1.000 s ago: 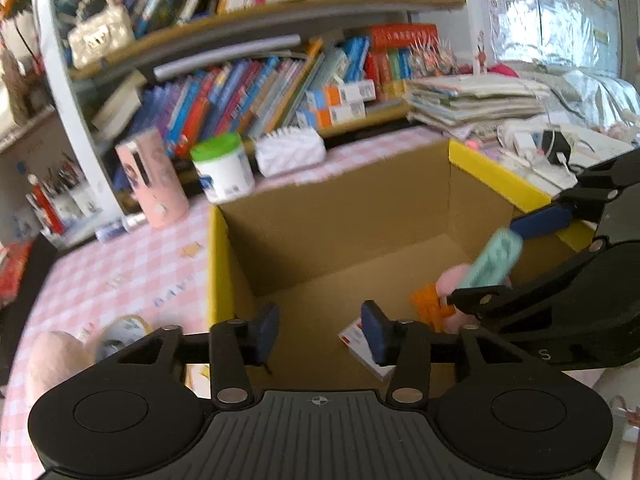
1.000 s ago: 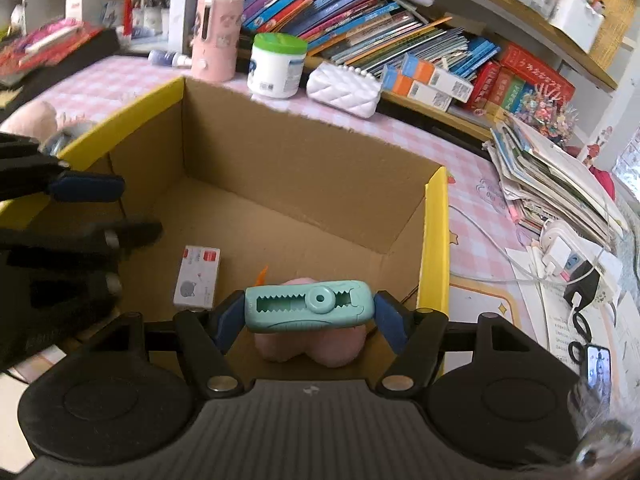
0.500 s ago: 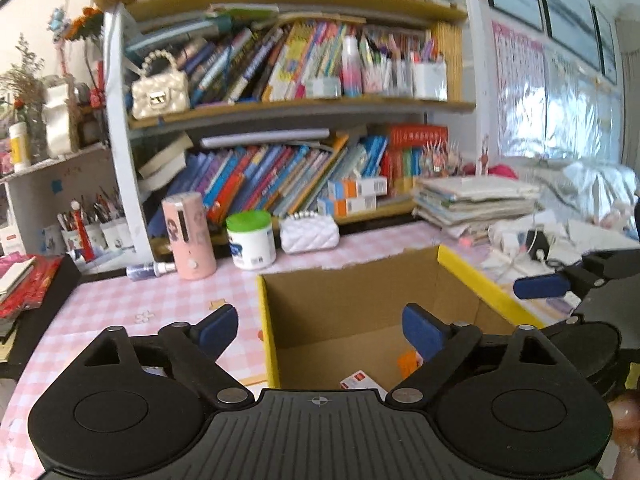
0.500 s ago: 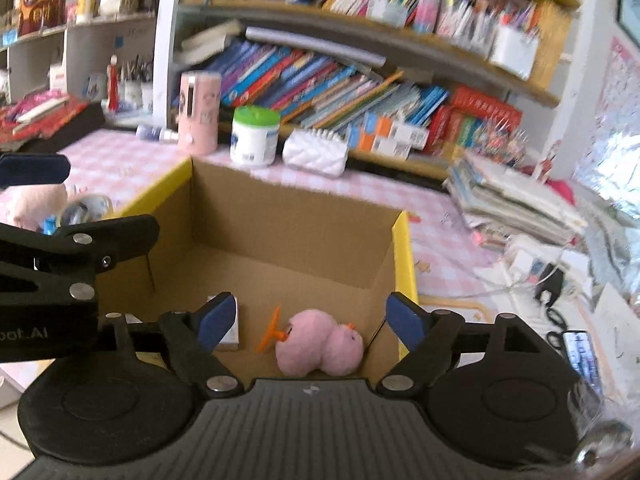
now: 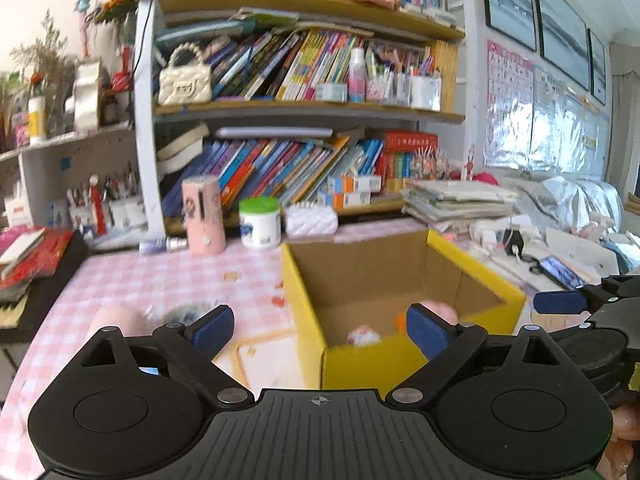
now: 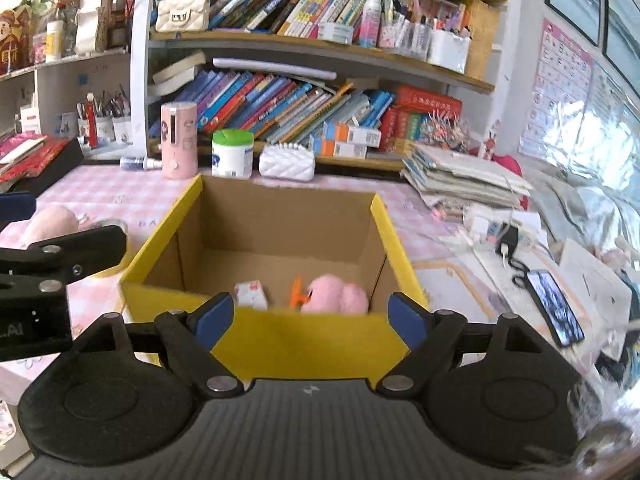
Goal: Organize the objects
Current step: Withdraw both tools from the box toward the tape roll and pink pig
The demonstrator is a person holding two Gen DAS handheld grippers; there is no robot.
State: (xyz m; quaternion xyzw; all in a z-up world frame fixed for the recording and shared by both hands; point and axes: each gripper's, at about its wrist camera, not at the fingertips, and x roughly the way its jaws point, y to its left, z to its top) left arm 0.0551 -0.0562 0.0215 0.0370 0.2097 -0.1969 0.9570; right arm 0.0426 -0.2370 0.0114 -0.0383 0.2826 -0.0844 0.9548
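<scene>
Cardboard, edged in yellow, the open box (image 6: 256,336) sits straight ahead of the right gripper (image 6: 308,316), its near wall filling the gap between the spread blue pads; the jaws have just been opening and nothing is between them. Inside, on the box floor beyond that wall, lie a pink plush toy (image 6: 334,298), an orange clip (image 6: 297,294) touching its left side and a small white packet (image 6: 251,295) further left. The left gripper (image 5: 320,330) also stands wide with empty jaws that have just been opening, and the box's near corner rises between its pads. Left of its left pad, on the pink checked tablecloth (image 5: 160,276), rests another pale pink plush (image 5: 116,318). Beyond the box stand a pink cylinder (image 6: 179,146), a green-lidded white jar (image 6: 232,154) and a white quilted pouch (image 6: 286,164) before crowded bookshelves (image 6: 304,92). To the right, stacked papers (image 6: 460,178), chargers and a phone (image 6: 554,307) crowd the tabletop.
</scene>
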